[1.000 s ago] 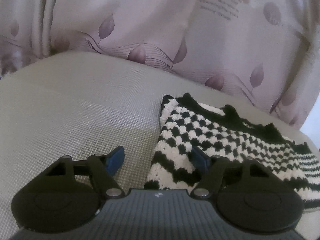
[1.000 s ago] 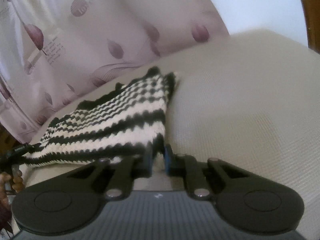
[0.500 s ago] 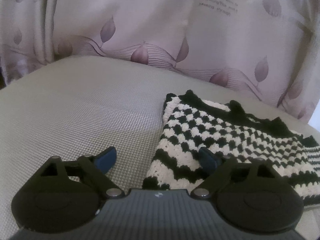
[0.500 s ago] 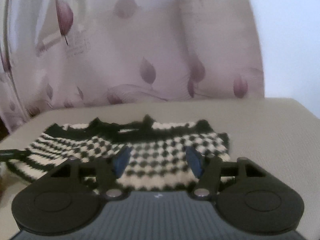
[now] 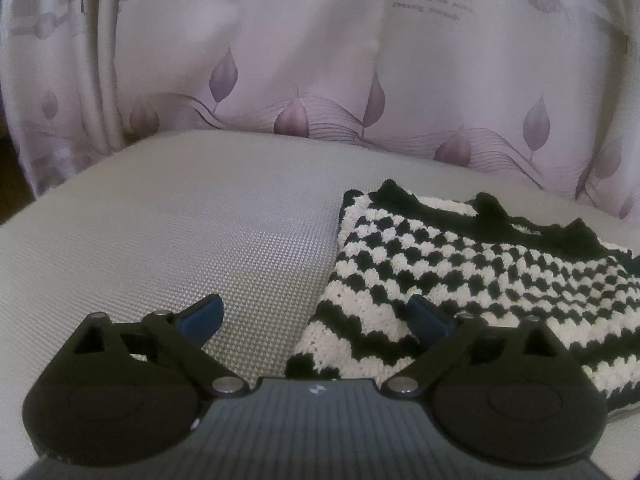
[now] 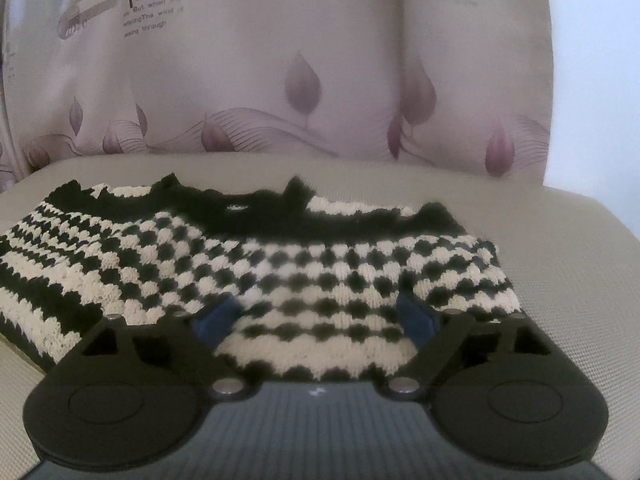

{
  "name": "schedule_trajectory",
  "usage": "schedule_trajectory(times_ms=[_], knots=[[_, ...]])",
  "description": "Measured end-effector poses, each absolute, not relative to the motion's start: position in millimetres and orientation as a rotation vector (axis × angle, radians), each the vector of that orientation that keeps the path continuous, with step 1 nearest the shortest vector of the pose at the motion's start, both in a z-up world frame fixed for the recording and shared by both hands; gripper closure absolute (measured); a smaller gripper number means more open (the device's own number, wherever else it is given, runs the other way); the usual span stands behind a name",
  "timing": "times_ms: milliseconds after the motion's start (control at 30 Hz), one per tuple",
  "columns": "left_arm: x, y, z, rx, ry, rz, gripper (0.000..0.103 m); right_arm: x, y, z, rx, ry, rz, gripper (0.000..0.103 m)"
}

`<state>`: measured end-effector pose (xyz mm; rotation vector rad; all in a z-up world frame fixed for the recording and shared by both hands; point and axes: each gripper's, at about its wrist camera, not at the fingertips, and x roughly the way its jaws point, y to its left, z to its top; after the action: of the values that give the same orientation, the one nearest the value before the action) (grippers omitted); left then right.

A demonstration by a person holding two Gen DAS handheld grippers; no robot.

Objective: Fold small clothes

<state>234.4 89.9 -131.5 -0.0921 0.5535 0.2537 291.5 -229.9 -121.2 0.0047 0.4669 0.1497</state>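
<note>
The left gripper point(image 5: 316, 316) stands wide, its jaws having just been opening further, and nothing is pinched between them. Its blue pads point(image 5: 202, 314) hang low over the surface: the left-hand one is above the bare grey cushion point(image 5: 180, 232), the other above the near corner of the knitted garment point(image 5: 460, 272). Whether that pad touches the wool I cannot tell.

The right gripper point(image 6: 318, 316) is also spread wide, its jaws having just been opening from a tight close. Both its blue fingertips point(image 6: 416, 318) sit over the same garment point(image 6: 280, 264), with wool showing between them, but the pads do not press on it.

The garment is a small black-and-cream knit, checked across the upper part, striped toward one side, with a black scalloped edge along the far side. It lies flat on the textured grey cushion, apparently folded over, with the black edge doubled. From the left wrist view it fills the right part of the cushion; from the right wrist view it stretches across the middle and off to the left.

Behind the cushion hangs a pale pink curtain point(image 6: 280, 80) printed with mauve leaves and a few lines of lettering.
</note>
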Motion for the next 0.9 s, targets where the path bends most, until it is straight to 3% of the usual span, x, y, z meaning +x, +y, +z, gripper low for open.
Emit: schedule_trajectory(times_ms=[900], knots=[[232, 78, -130, -0.012, 0.531, 0.288, 0.000, 291, -231, -121, 0.012, 0.466, 0.163, 0.013]])
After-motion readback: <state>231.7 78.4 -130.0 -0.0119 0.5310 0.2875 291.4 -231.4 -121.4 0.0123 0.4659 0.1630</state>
